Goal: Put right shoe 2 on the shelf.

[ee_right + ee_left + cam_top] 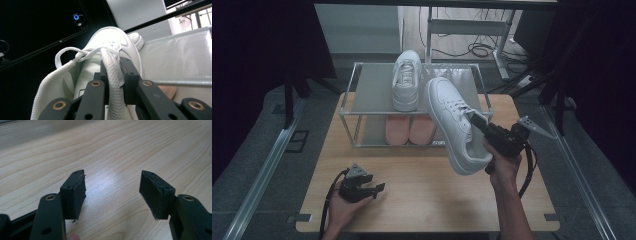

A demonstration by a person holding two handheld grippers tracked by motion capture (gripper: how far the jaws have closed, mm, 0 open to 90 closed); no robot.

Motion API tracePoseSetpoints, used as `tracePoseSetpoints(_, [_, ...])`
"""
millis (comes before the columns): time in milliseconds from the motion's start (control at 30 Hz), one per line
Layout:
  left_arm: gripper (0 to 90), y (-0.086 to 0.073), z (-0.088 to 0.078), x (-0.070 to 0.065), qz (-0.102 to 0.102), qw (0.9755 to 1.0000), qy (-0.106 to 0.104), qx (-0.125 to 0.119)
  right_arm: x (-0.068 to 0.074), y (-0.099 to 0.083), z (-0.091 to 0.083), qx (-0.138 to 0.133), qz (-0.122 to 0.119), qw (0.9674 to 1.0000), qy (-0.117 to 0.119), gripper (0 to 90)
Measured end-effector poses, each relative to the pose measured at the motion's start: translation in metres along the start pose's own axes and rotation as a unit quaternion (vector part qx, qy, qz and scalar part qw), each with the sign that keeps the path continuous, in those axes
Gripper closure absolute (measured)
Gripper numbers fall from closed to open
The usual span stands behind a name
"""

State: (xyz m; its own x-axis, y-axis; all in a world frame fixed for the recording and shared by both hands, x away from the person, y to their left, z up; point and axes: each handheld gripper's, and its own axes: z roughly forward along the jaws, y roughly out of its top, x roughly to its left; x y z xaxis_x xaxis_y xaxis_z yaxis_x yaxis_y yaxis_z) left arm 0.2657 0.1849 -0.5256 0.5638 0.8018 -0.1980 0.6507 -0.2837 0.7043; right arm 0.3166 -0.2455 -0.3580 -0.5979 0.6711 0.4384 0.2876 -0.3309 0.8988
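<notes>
At centre right of the high view, above the counter [422,195] and before the shoe rack [367,95], my right hand-held gripper [479,125] clamps the white sneaker [452,122] by its tongue, while my left hand-held gripper [379,189] rests open, lower left.

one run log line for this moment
right gripper: shut on white sneaker, held above table | left gripper: open, nothing held | rack: second sneaker on top

The table [422,200] is pale wood with a smooth, matt grain. The white sneaker [457,125] looks like smooth leather, its collar a woven mesh cloth. The rack [349,107] has a shiny metal frame.
</notes>
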Motion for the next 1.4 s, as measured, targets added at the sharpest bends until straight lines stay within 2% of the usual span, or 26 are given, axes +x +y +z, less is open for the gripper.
tracePoseSetpoints(233, [38.3, 0.000, 0.000, 0.000, 0.000, 1.0000, -0.001, 0.000, 0.000, 0.009, 0.010, -0.004, -0.002, 1.0000, -0.008, 81.2])
tracePoseSetpoints(500, [38.5, 0.000, 0.000, 0.000, -0.001, 1.0000, -0.002, -0.004, 0.001, 0.018, 0.030, -0.006, -0.001, 0.9997, -0.023, 81.2])
tracePoseSetpoints(900, [38.4, 0.000, -0.001, 0.001, 0.001, 1.0000, 0.000, -0.006, -0.005, 0.029, 0.064, -0.003, 0.006, 0.9980, -0.062, 81.2])
tracePoseSetpoints(1400, [38.3, 0.000, -0.002, 0.001, 0.002, 0.9999, -0.003, -0.010, -0.012, 0.036, 0.086, -0.001, 0.017, 0.9962, -0.086, 81.2])
